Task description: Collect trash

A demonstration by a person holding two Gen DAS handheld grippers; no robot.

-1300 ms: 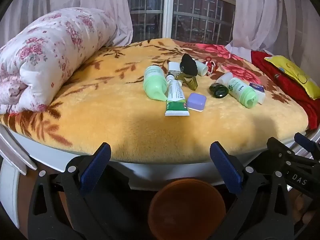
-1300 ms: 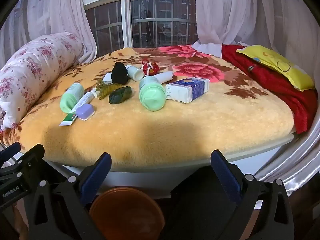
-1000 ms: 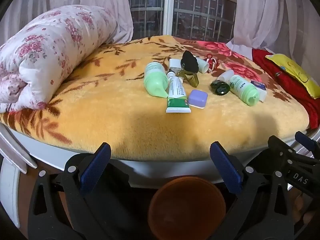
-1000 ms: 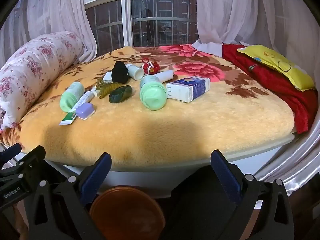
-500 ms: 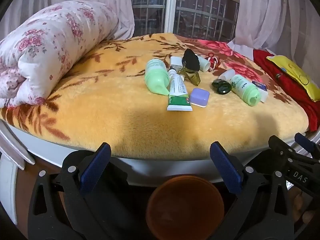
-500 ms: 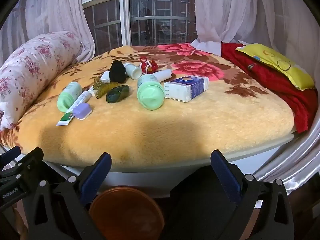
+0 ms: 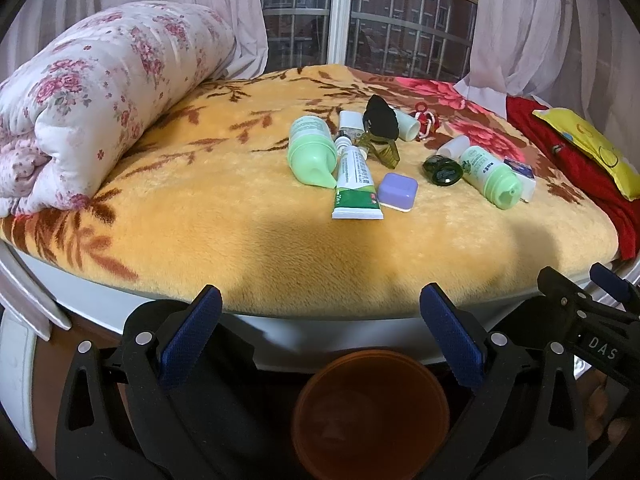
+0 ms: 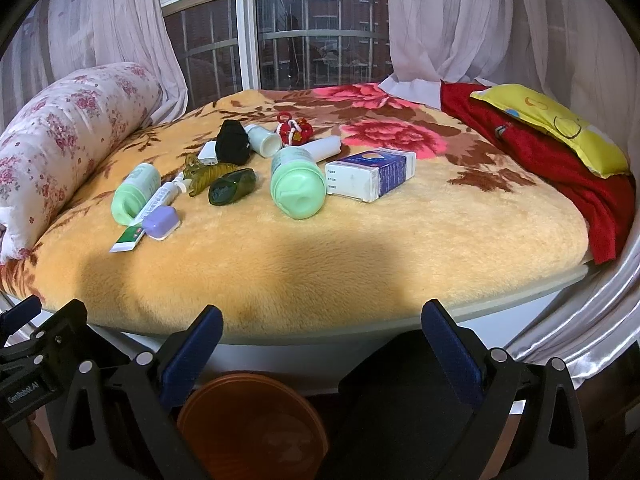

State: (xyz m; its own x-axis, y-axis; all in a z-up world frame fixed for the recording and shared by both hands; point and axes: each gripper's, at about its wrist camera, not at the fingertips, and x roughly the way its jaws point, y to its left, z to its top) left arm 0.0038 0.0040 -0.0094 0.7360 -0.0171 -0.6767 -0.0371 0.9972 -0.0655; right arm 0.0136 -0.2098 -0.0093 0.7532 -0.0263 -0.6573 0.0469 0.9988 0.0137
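Note:
Several items lie in a cluster on the yellow blanket (image 7: 200, 208): a green bottle (image 7: 312, 156), a green-and-white tube (image 7: 354, 184), a lilac case (image 7: 397, 191), a dark green case (image 7: 442, 169), a second green bottle (image 8: 298, 182) and a blue-white box (image 8: 370, 174). Below the bed edge stands an orange bin (image 7: 370, 412) (image 8: 252, 428). My left gripper (image 7: 320, 312) and right gripper (image 8: 322, 320) both stand open and empty, short of the bed, well away from the items.
A rolled floral quilt (image 7: 92, 92) lies at the left. A red cloth (image 8: 552, 160) with a yellow pillow (image 8: 560, 124) lies at the right. Curtains and a window stand behind. The right gripper's body (image 7: 588, 336) shows at the left view's right edge.
Both cameras have shifted slightly closer to the bed and a little higher. The items on the blanket have not moved, and both grippers stay open.

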